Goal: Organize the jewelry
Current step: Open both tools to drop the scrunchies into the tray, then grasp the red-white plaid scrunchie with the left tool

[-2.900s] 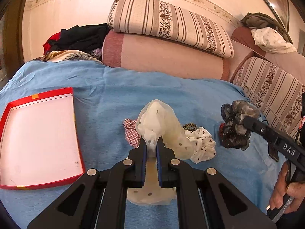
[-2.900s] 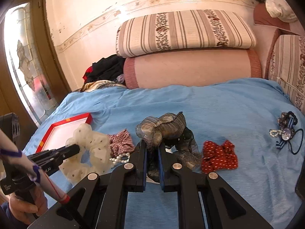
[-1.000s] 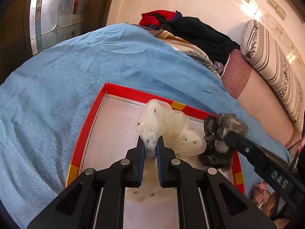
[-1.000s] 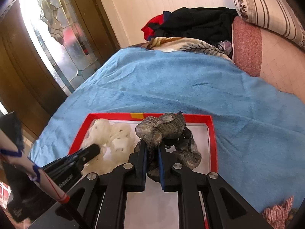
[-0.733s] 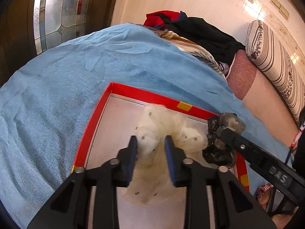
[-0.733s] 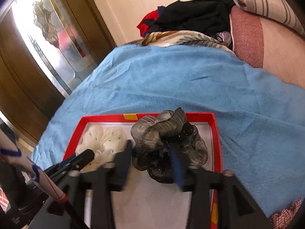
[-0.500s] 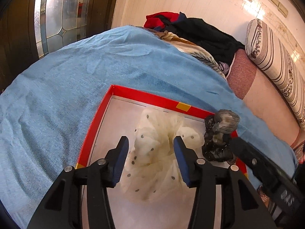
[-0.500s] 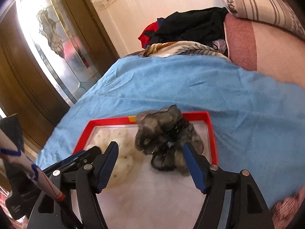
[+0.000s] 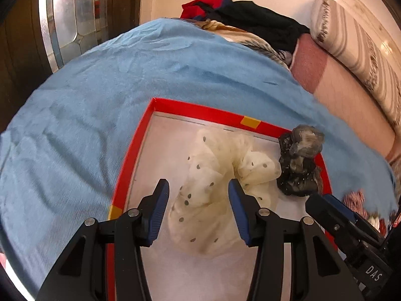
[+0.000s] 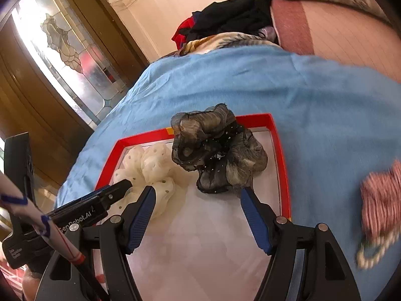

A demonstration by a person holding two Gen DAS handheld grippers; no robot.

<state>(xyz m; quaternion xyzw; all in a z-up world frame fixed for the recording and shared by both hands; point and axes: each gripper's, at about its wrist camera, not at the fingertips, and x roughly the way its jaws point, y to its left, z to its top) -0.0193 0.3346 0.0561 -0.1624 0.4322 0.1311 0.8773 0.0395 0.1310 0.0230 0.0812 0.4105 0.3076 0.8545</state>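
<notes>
Cream scrunchie [image 9: 220, 183] lengthwise between spread left tool [image 9: 198, 188] fingers

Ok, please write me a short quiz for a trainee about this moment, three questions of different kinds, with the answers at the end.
1. True or false: the left tongs are shut on the cream scrunchie.
2. Multiple choice: where does the dark scrunchie lie? A. on the blue blanket, outside the tray. B. in the red tray, beside the cream scrunchie. C. between the shut right tongs.
3. Fill in: a checked red scrunchie lies outside the tray, on the ____.

Key: 1. False, they stand open and the scrunchie lies loose in the tray. 2. B. 3. blue blanket.
</notes>
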